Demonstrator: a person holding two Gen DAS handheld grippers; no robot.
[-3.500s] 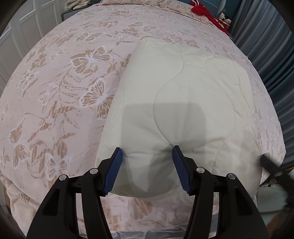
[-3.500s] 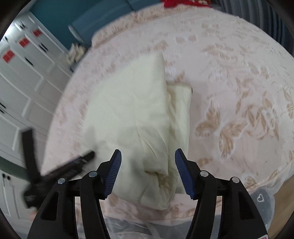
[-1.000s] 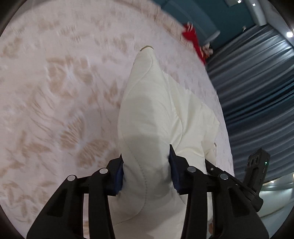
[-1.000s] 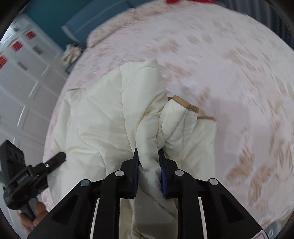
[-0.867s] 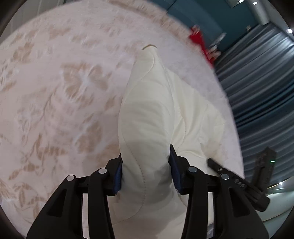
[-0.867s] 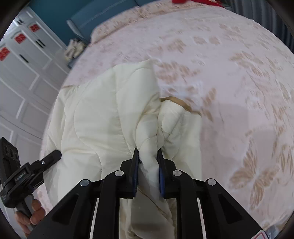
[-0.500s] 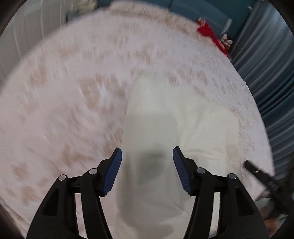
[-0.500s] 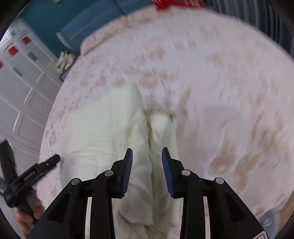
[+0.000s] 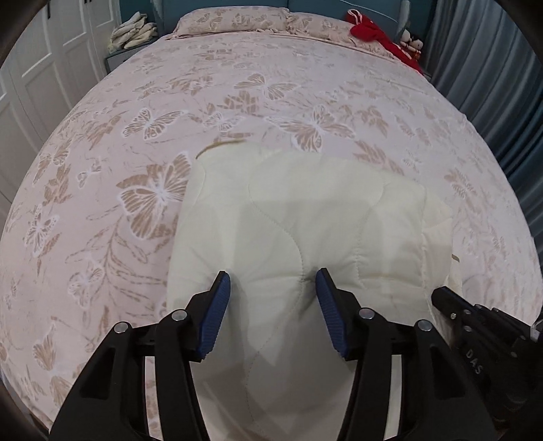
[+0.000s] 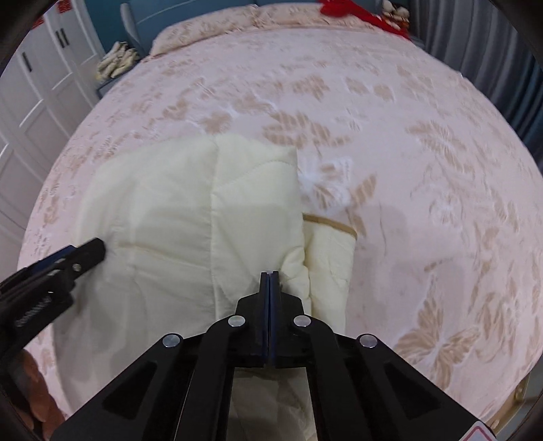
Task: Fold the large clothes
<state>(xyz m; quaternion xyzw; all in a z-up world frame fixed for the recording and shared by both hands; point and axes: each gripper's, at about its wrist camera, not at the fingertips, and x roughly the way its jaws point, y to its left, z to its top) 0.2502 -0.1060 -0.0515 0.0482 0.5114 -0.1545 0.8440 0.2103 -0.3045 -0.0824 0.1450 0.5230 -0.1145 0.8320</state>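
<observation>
- Quilt [image 9: 305,220]: cream, quilted, folded into a thick block; lies flat on the near part of the bed [image 9: 237,84], close to its foot edge.
- Bed cover: pink with tan butterfly print; pillows [image 9: 234,18] at the far end.
- Left claw [image 9: 273,307]: open, blue pads spread wide, poised over the quilt's near edge. The quilt fills the gap between the fingers; contact with the pads cannot be told.
- Right claw [image 10: 269,276]: pads pressed together, nothing visibly between them. Tip sits over the quilt's near right part, beside the fold edge; whether it touches the fabric cannot be told.
- In the right wrist view the quilt [image 10: 190,210] shows a top layer ending in a straight right edge, with a lower layer protruding just beside it, trimmed in a tan band [image 10: 331,224].
- Same tan trim peeks out at the quilt's far left corner in the left wrist view.
- Each claw appears in the other's view: the right one at lower right, the left one [image 10: 68,257] at left, over the quilt's left edge.
- Red fabric [image 9: 373,34] at the far right corner of the bed; white cupboards [image 9: 40,51] left; grey curtain [image 9: 492,68] right.
</observation>
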